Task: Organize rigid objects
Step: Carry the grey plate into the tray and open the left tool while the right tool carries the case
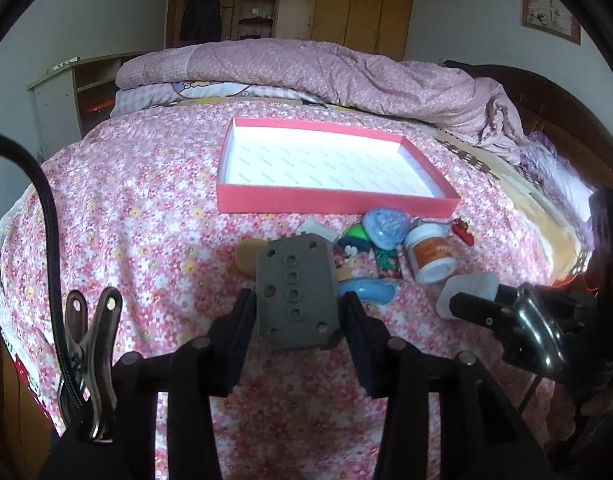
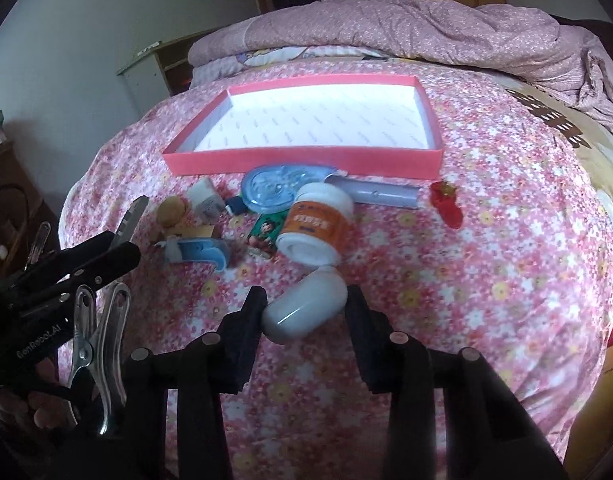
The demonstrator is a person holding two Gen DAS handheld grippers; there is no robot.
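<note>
We work over a bed (image 1: 146, 216) covered with a pink floral sheet, which carries every item; a rumpled quilt (image 1: 346, 76) lies at its far end. The largest task item is the shallow red box (image 1: 334, 199) with a white lining, which stands empty beyond the clutter and, in our judgement, serves as the destination for sorting. Just in front of its near wall lies the pile of loose objects: a white jar with an orange label (image 2: 318, 226) on its side, a blue round case (image 2: 278, 192) touching the box wall, a grey tube (image 2: 386, 195), a blue clip-like piece (image 2: 202, 254), a small printed tin (image 2: 264, 236), a tan disc (image 2: 171, 210) and a red strawberry charm (image 2: 446, 202) set slightly apart. The left gripper (image 1: 296, 308) has its jaws pinching a grey perforated plate (image 1: 294, 296) by its two long edges, which keeps the flat part upright and clear of the sheet. The right gripper (image 2: 304, 310) has its jaws closed on a white rounded capsule (image 2: 304, 310), taken across its short width so the smooth shell cannot roll out. We judge that both pieces are ready to carry to the box.
</note>
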